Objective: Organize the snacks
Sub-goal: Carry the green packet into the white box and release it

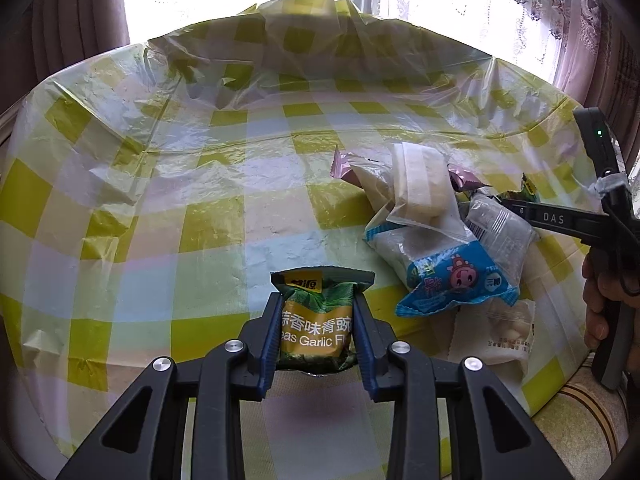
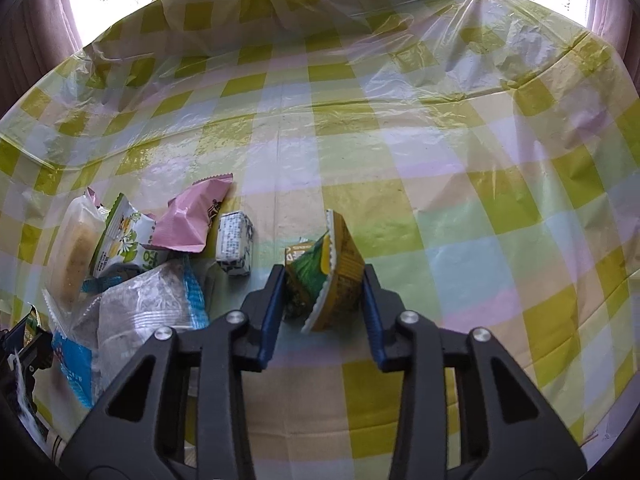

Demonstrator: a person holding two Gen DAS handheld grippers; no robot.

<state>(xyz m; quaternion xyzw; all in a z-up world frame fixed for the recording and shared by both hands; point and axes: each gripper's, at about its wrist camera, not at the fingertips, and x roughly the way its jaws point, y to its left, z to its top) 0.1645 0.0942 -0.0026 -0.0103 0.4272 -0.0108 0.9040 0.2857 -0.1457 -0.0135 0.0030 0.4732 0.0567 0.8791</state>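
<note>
1. The left gripper (image 1: 316,322) is pinching a green-and-yellow pea packet (image 1: 318,320) between its blue pads, its jaws drawn in narrow on both sides of the pack, low over the chequered plastic tablecloth (image 1: 160,200).
2. The right gripper (image 2: 325,289) is clamping a second green-and-yellow packet (image 2: 328,276), tilted on edge, with both pads pressing its sides.
3. A heap of mixed snacks is lying between the two tools: a blue-and-white cartoon packet (image 1: 452,276), a clear-wrapped cake (image 1: 420,184), a pink wrapper (image 2: 188,220) and a small white block (image 2: 236,246).
4. A hand (image 1: 600,304) is gripping the right tool's handle at the left view's edge.
</note>
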